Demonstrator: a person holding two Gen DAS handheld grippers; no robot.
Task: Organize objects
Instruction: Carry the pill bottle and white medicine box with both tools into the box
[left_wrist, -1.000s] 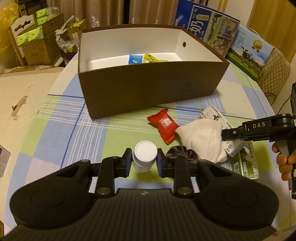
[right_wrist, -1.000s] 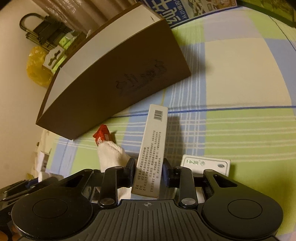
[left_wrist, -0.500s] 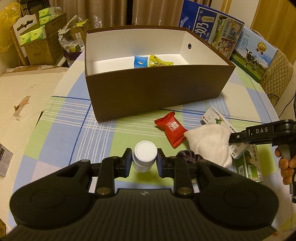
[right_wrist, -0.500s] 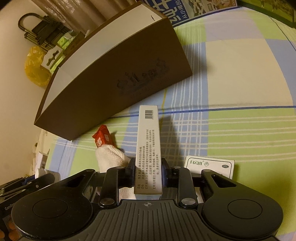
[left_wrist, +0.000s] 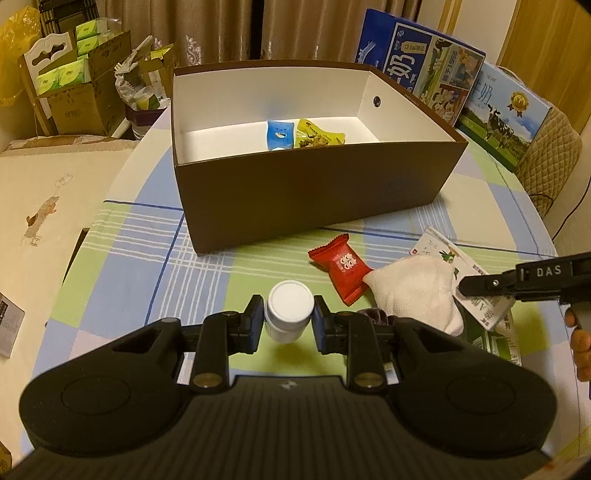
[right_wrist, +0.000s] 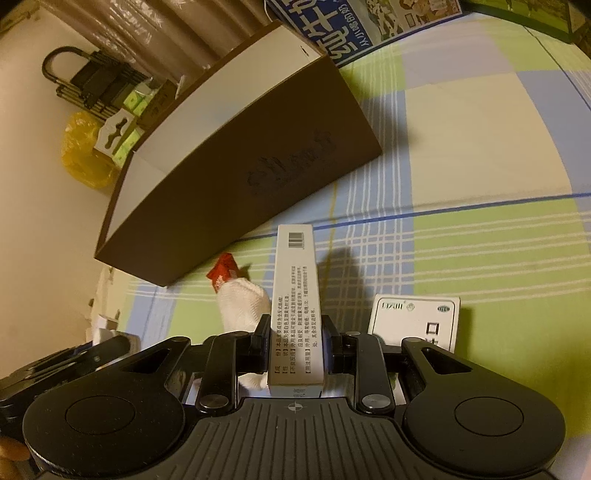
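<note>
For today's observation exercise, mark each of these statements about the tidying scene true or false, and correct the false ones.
1. The left gripper has its jaws shut on a white bottle. True.
2. The brown box is empty. False: a blue packet and a yellow-green packet lie inside it.
3. The right gripper holds a long white carton with a barcode at its far end. True.
4. The red candy packet is inside the box. False: it lies on the checked tablecloth in front of the box.
5. The white cloth lies left of the red candy packet in the left wrist view. False: it lies to the right, touching it.
</note>
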